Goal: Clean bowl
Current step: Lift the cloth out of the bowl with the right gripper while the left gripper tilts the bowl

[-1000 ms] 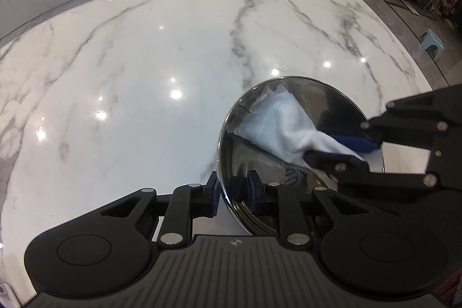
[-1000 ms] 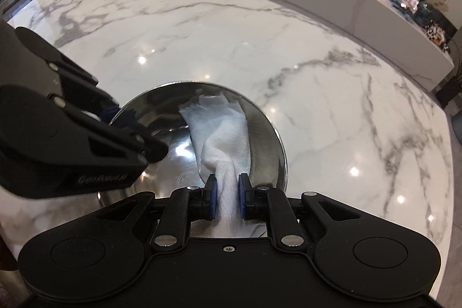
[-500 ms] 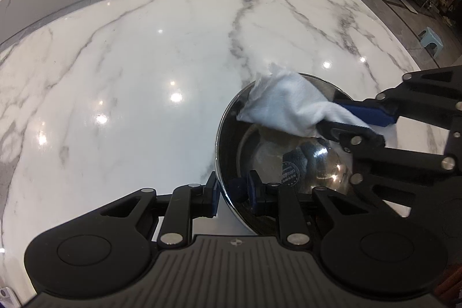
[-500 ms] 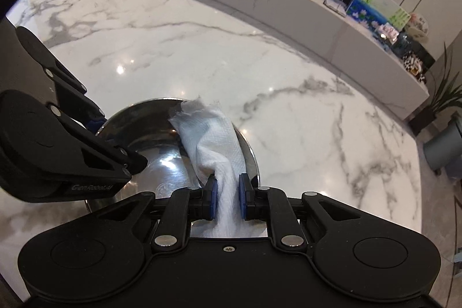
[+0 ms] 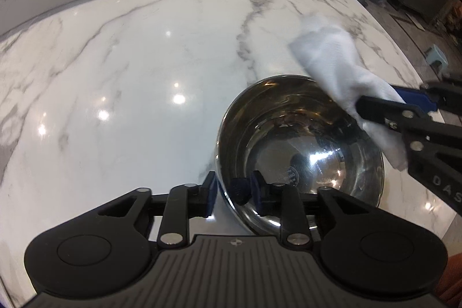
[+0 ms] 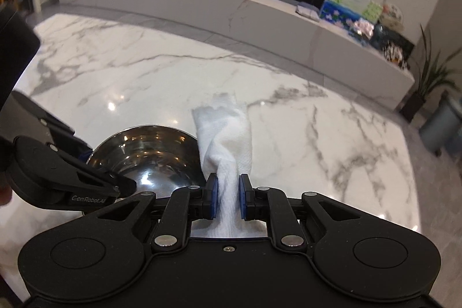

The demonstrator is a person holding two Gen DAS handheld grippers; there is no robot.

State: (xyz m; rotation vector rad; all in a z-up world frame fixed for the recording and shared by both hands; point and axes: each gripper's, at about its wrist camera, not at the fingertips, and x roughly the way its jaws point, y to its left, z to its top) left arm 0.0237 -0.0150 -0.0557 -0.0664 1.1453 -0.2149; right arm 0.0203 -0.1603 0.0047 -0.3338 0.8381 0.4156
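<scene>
Left tongs clamped on near rim of steel bowl, near bench right edge. Right tongs pinching white cloth, beyond the rim; bare marble leftward.

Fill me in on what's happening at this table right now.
A person with a handheld gripper in each hand is cleaning a steel bowl on the marble table. The left gripper has its jaws clamped over the bowl's near rim, steadying it. The right gripper holds a white paper towel, which is lifted out of the bowl and hangs above its far edge. The bowl's inside looks shiny and empty.
</scene>
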